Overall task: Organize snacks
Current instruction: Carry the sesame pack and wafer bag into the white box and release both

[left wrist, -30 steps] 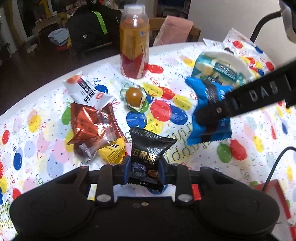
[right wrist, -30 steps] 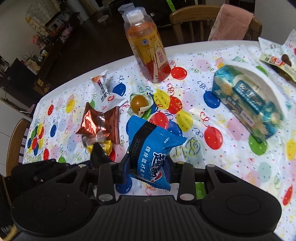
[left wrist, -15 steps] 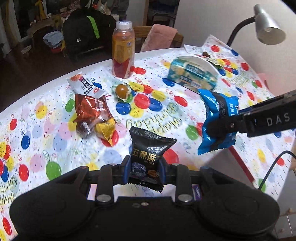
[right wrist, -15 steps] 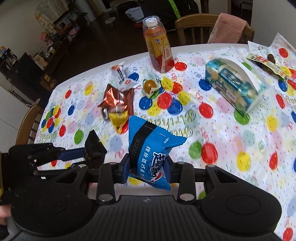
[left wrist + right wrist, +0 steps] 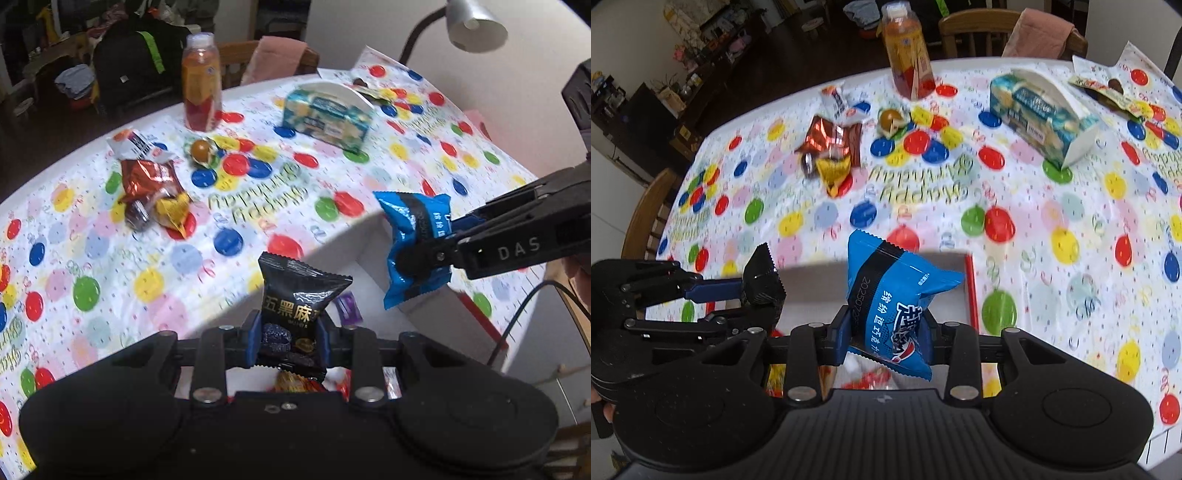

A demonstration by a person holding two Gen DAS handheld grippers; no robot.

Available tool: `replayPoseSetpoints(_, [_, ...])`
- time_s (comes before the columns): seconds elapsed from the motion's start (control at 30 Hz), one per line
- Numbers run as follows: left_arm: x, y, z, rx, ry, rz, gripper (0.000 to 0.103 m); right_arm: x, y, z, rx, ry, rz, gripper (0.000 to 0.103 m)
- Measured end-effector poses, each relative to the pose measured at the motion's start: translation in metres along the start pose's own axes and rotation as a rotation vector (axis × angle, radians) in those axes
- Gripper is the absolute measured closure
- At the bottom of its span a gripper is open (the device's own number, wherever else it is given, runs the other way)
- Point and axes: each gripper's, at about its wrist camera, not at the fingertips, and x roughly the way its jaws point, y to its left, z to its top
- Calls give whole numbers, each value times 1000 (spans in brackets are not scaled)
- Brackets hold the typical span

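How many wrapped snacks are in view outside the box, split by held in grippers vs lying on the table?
Held in grippers: 2, the black packet in the left gripper and the blue packet in the right gripper.
Lying mid-table: 4, the white packet, copper packet, yellow packet, clear-wrapped round snack.
Total: 6. The far-edge wrapper is uncounted, contents unclear.

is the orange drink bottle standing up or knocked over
Upright: the orange drink bottle stands on its base on the table, cap on top.
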Motion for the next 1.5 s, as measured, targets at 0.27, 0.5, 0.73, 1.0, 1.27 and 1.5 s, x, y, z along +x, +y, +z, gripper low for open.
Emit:
replayPoseSetpoints(0.27, [8, -7, -28, 15, 56, -8, 75, 28, 4, -34, -17, 96, -13, 68])
replayPoseSetpoints(0.5, [19, -10, -49, 18, 111, -15, 75, 54, -1, -55, -8, 167, -22, 68])
replayPoseSetpoints(0.73, [29, -14, -61, 19, 140, -9, 75, 64, -4, -59, 12, 178, -28, 67])
replayPoseSetpoints(1.0, [39, -20, -68, 32, 159, 9, 73, 69, -5, -61, 33, 179, -31, 66])
replayPoseSetpoints(1.27, [39, -25, -70, 30, 149, 15, 67, 58, -5, -64, 42, 148, -29, 64])
replayPoseSetpoints(1.5, [29, -26, -71, 24, 115, 15, 42, 36, -3, -63, 35, 91, -5, 54])
